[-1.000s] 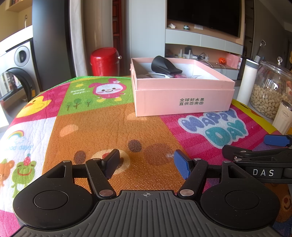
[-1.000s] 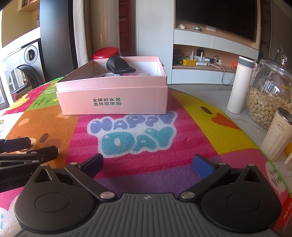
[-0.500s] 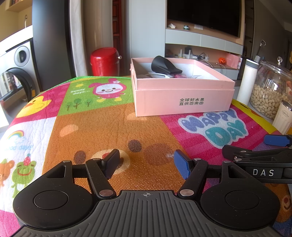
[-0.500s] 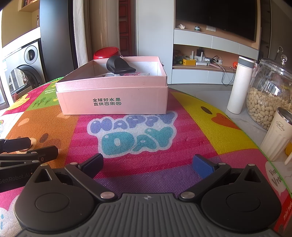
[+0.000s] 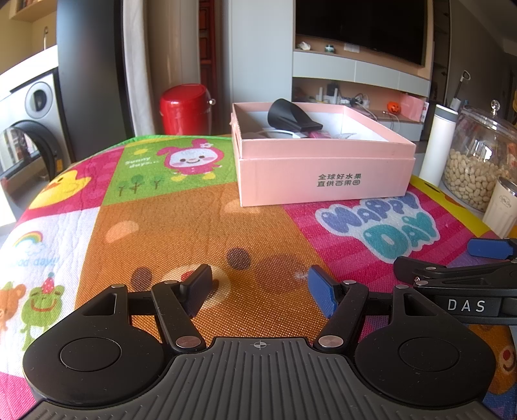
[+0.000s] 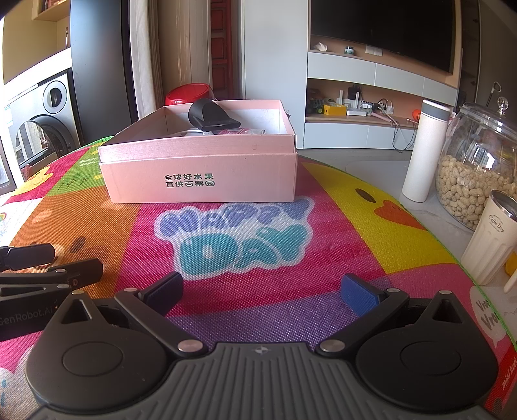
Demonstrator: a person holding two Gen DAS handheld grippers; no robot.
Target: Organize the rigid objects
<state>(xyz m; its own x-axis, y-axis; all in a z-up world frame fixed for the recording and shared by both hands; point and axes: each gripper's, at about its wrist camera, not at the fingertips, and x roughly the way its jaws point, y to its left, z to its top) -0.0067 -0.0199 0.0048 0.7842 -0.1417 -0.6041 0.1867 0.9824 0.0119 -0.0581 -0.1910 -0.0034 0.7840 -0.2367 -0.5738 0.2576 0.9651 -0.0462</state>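
my left gripper (image 5: 260,287) and right gripper (image 6: 260,290) both hang with jaws wide and nothing between them, low over a cartoon-print mat (image 6: 323,258) that covers the table. the pink box (image 6: 200,184) sits open at the mat's far side, a black hair-dryer nozzle (image 6: 211,118) inside it. right of the mat: a white flask (image 6: 423,152), a glass jar of peanuts (image 6: 478,168) and a cream tumbler (image 6: 491,245). behind: a red bin (image 5: 185,110), a washing machine (image 5: 29,129) and a tv (image 6: 387,29).

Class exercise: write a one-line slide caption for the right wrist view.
Open right gripper rests empty on a cartoon play mat, facing a pink box holding a black nozzle.
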